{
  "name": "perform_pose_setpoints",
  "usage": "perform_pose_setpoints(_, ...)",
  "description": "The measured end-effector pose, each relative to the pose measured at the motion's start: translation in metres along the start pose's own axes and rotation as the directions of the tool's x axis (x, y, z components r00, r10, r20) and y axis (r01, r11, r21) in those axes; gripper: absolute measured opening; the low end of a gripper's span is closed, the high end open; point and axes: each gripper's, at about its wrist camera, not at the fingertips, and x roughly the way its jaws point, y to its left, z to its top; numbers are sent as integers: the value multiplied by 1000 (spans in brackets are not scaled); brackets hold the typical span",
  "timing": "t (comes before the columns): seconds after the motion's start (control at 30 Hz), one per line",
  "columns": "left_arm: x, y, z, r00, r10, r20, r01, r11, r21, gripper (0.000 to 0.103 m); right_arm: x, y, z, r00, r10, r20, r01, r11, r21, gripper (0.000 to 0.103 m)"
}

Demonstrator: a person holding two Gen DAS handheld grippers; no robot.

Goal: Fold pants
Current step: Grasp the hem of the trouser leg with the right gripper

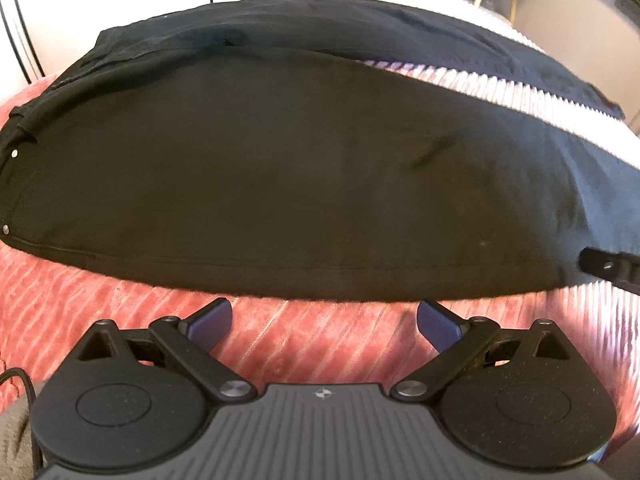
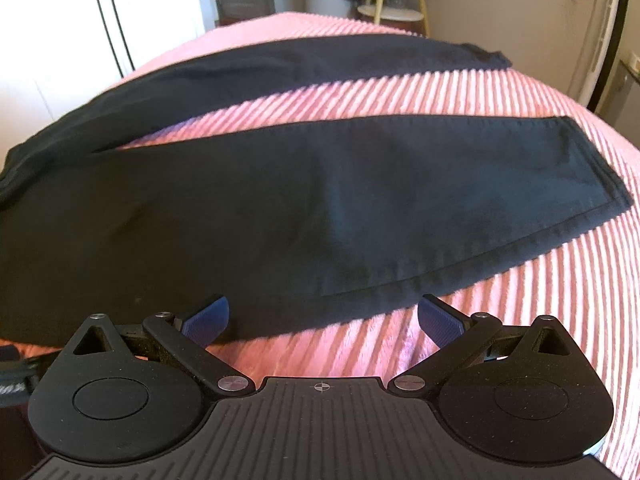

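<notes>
Black pants (image 1: 280,168) flat, just beyond both spread claws (image 1: 324,322) (image 2: 323,320)

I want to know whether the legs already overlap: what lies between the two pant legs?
Only a bare wedge of the pink ribbed bedspread separates the near leg from the far leg; clearest in the right wrist view.

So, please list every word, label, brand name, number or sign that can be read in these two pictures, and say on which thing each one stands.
No readable word, brand or number stands anywhere in the two views.
left gripper: its housing bears only a small compass-like cross mark, no letters.
right gripper: its housing bears only a small crosshair mark, no letters.
black pants: plain metal rivets, no label in view.
Strap at the left edge of the right wrist view: pale marks, too blurred to read.
</notes>
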Motion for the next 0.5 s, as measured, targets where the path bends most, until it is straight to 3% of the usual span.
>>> perform_pose_setpoints(0.13, -9, 6, 16, 997, 17, 71, -16, 1000, -10, 99, 33, -8, 7, 987, 68, -144, -58, 996, 71, 103)
perform_pose_setpoints(0.23, -12, 9, 44, 974, 124, 191, -123, 992, -13, 99, 41, -17, 6, 982, 99, -160, -78, 988, 132, 103)
perform_pose_setpoints(0.33, -5, 18, 78, 952, 169, 255, -149, 984, -96, 99, 41, -15, 4, 979, 99, -176, -77, 988, 130, 103)
perform_pose_setpoints(0.4, 6, 24, 103, 932, 204, 298, -160, 973, -166, 99, 42, -12, 3, 980, 84, -180, -65, 992, 109, 103)
perform_pose_setpoints(0.5, 25, 30, 122, 875, 297, 382, -212, 945, -249, 99, 45, -12, 17, 961, 97, -260, -72, 992, 104, 103)
